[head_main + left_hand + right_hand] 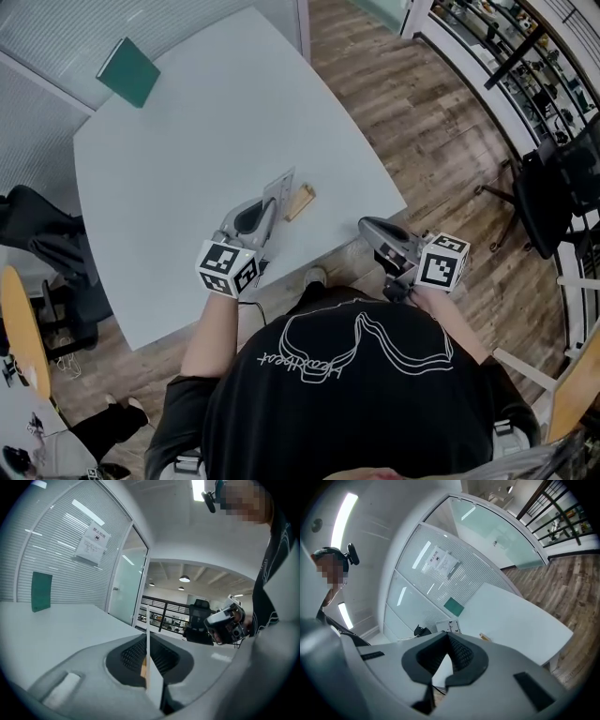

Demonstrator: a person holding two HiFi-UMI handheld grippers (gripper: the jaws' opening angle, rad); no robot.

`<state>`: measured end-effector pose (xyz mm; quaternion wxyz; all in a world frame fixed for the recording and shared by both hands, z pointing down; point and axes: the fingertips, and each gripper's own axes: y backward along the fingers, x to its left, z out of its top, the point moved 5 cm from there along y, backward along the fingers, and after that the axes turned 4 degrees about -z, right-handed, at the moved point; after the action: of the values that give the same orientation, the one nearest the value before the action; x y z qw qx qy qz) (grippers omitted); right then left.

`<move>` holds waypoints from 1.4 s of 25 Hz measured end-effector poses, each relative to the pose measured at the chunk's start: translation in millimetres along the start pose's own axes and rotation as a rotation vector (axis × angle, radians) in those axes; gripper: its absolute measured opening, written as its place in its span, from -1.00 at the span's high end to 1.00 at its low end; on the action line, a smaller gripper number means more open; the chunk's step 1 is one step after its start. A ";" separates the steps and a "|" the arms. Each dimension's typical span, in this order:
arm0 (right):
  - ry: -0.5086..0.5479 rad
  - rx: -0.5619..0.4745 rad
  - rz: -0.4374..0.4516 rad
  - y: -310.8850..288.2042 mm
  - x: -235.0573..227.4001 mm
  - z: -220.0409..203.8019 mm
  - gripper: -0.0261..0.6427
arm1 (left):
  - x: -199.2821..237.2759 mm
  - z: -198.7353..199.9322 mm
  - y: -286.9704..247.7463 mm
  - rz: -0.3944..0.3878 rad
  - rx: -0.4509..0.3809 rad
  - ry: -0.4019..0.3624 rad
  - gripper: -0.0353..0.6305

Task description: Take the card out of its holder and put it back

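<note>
Head view, with both gripper views. The left gripper [267, 208] is clamped on the card [281, 186], its fingers pressed flat against either face; the card stands on edge, seen as a thin white line in the left gripper view. The wooden holder [300, 202] lies on the white table [206, 141] just beside the card, on its right. The card appears lifted clear of the holder, though no view shows its lower edge well enough to be sure. The right gripper [367, 228] hangs at the near table edge, apart from the holder, with its fingertips together and nothing between them. A green book [128, 71] lies at the far corner of the table, well apart from both grippers.
</note>
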<state>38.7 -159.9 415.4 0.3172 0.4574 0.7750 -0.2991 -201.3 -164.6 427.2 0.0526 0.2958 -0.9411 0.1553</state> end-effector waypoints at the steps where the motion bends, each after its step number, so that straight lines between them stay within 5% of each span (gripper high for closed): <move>1: 0.002 0.004 0.009 -0.2 1.6 -0.4 0.89 | -3.2 0.2 3.9 0.007 -0.007 0.014 0.82; 18: 0.077 0.057 0.148 21.5 47.3 -36.8 0.89 | -103.1 -5.1 88.3 0.035 -0.142 0.165 0.82; 35: 0.114 0.066 0.179 67.7 73.2 -74.6 0.89 | -183.4 -13.6 122.2 0.014 -0.191 0.156 0.82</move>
<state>55.4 -38.3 393.9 0.2830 0.5511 0.7376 -0.2685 -120.9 33.8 373.2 0.1524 0.2701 -0.9467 0.0876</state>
